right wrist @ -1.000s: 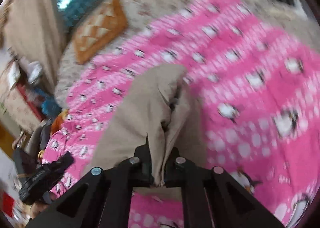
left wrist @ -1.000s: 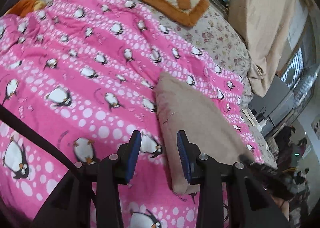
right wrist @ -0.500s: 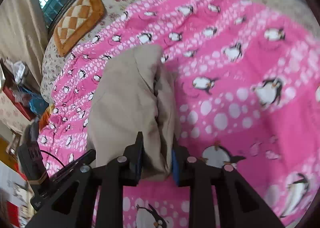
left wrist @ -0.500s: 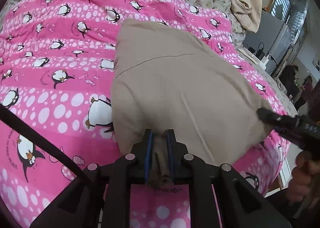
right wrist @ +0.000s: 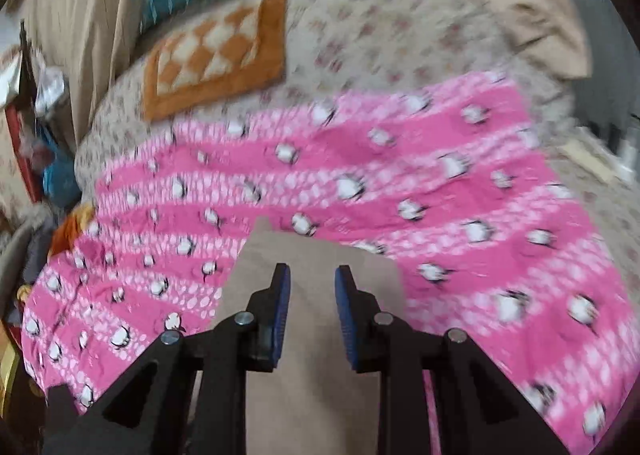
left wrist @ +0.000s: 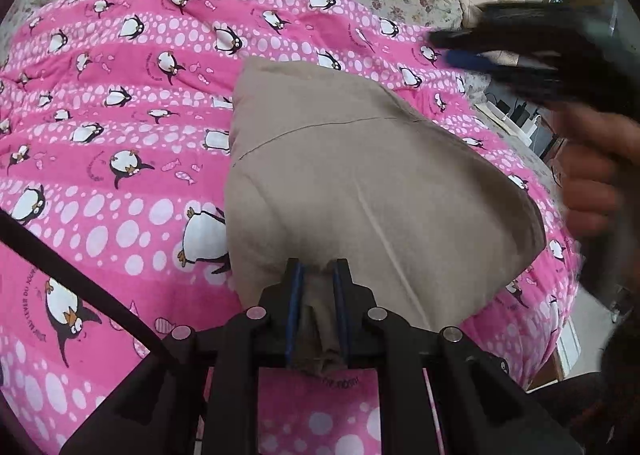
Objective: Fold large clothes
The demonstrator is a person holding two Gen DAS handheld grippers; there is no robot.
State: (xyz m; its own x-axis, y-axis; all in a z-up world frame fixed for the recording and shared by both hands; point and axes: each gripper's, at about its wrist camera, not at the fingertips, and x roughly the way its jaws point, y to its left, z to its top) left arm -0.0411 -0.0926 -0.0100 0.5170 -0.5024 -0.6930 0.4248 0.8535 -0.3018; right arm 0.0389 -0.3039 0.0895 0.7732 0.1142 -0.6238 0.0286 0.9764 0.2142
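A beige garment lies folded on a pink penguin-print quilt. My left gripper is shut on the garment's near edge, with cloth bunched between its blue pads. My right gripper is open and empty, held above the garment; it also shows blurred at the upper right of the left wrist view, raised above the quilt.
An orange checked cushion lies at the bed's far end on a floral sheet. Beige curtains and a window stand behind. The bed's edge drops off at the right, with clutter on the floor beyond.
My right gripper has let go of the beige garment, opened and lifted away. My left gripper stays shut on the garment's near edge.
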